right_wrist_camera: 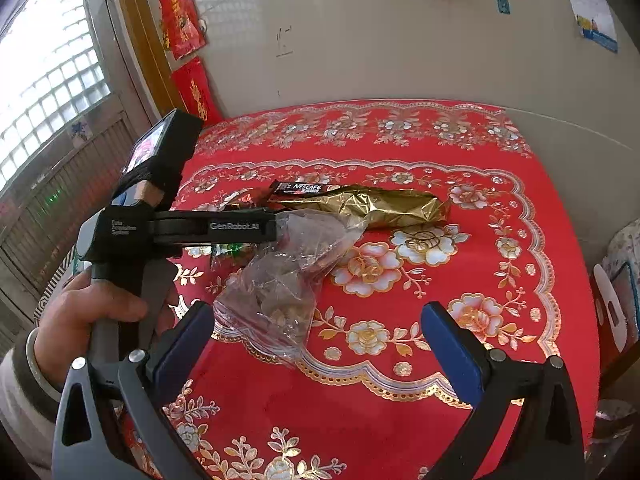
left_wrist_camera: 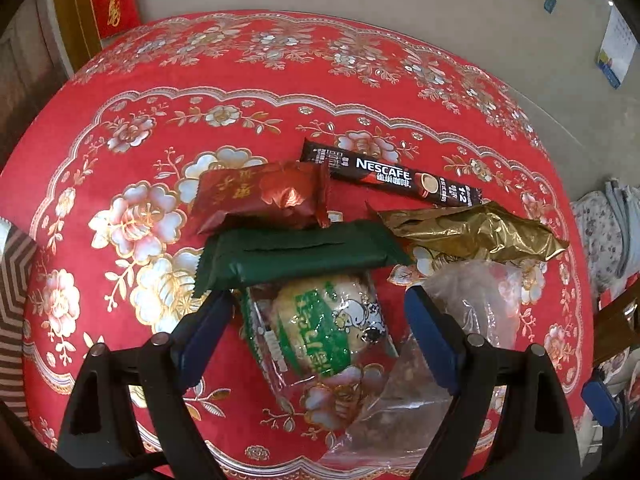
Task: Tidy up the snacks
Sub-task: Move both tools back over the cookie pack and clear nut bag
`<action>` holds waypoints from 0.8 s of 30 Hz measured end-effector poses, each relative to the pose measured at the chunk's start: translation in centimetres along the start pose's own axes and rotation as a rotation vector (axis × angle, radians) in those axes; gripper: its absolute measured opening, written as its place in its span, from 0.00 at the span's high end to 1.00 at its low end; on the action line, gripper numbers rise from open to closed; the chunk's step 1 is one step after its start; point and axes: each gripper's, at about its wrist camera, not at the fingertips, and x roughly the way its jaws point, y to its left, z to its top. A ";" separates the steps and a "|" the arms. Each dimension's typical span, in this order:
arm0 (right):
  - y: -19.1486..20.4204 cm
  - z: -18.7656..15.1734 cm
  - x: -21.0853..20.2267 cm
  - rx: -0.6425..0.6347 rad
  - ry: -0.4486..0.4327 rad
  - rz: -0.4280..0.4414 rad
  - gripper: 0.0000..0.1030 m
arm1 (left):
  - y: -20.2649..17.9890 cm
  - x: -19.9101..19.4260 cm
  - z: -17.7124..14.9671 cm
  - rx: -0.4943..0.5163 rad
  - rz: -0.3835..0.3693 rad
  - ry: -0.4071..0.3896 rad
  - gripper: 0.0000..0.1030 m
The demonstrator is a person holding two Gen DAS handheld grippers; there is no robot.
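Six snacks are bunched at frame centre; the left gripper (left_wrist_camera: 318, 322), jaws wide and empty, straddles the green-printed clear packet (left_wrist_camera: 320, 328), which should be closed on squarely. Only the right view shows the right gripper (right_wrist_camera: 318, 340), gaping and unladen, near the clear bag (right_wrist_camera: 288, 276), seemingly nut-filled.

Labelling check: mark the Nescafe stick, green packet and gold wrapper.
Nescafe stick (left_wrist_camera: 390, 172): left wrist view, on the printed logo, mid-stick.
Green packet (left_wrist_camera: 296, 254): left wrist view, centre of its flat top face.
Gold wrapper (right_wrist_camera: 380, 206): right wrist view, middle of the crinkled foil.
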 end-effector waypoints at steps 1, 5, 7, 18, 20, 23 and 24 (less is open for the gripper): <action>0.1 0.0 0.1 -0.001 0.002 0.002 0.00 | 0.0 0.0 0.0 0.003 0.005 -0.001 0.15; 0.1 0.0 0.7 0.005 0.016 0.000 0.00 | 0.5 0.0 -0.2 0.014 0.027 -0.004 0.15; 0.1 0.0 1.0 0.012 0.021 -0.002 0.00 | 0.9 -0.1 -0.3 0.013 0.027 -0.007 0.15; 1.5 0.9 3.1 0.004 0.051 -0.044 0.00 | 3.2 -1.2 -1.4 0.015 0.021 0.000 0.15; 1.7 1.1 3.5 0.009 0.057 -0.049 0.00 | 3.8 -1.5 -1.6 0.015 0.025 -0.004 0.15; 2.1 1.3 4.1 0.019 0.061 -0.053 0.00 | 4.7 -1.8 -1.9 0.007 0.023 -0.006 0.15; 2.2 1.4 4.2 0.022 0.062 -0.059 0.00 | 4.9 -1.9 -1.9 0.005 0.019 -0.006 0.15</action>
